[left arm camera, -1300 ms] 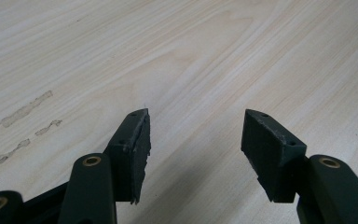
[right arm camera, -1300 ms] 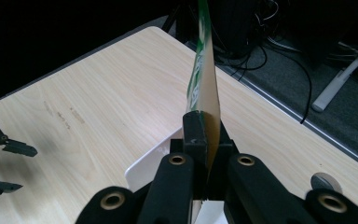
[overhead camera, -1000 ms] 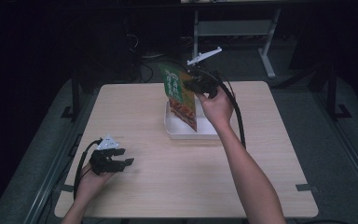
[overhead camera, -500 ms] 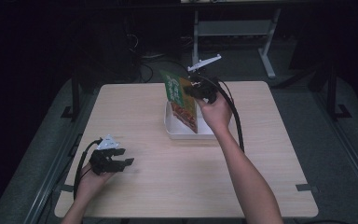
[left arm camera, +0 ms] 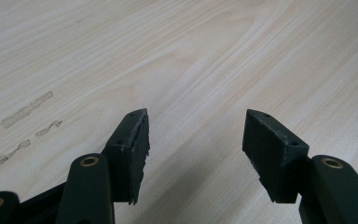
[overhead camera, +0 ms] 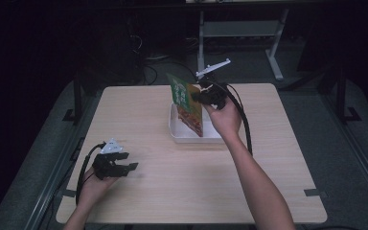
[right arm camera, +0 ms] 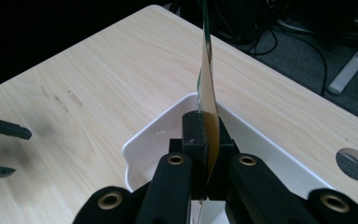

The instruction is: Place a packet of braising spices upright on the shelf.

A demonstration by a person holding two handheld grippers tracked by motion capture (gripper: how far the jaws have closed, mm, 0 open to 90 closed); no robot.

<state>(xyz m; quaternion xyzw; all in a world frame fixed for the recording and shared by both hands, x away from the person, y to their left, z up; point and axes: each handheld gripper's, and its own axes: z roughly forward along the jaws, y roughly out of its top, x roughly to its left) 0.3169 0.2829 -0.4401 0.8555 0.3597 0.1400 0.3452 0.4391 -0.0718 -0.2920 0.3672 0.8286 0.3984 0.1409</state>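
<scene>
Two tools: right tool (overhead camera: pixel 202 94) clamps snack packet (overhead camera: pixel 188 103) upright over white tray (overhead camera: pixel 182 135) on tabletop (overhead camera: pixel 172 182), left tool (overhead camera: pixel 124 167) wide, idle nearby; lower packet slow w/ grip firm, I'd say.

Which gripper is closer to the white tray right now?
Right. The right gripper hangs just above the white tray, clamping a snack packet over it. The left gripper rests open on the table's near-left area, well away from it.
</scene>
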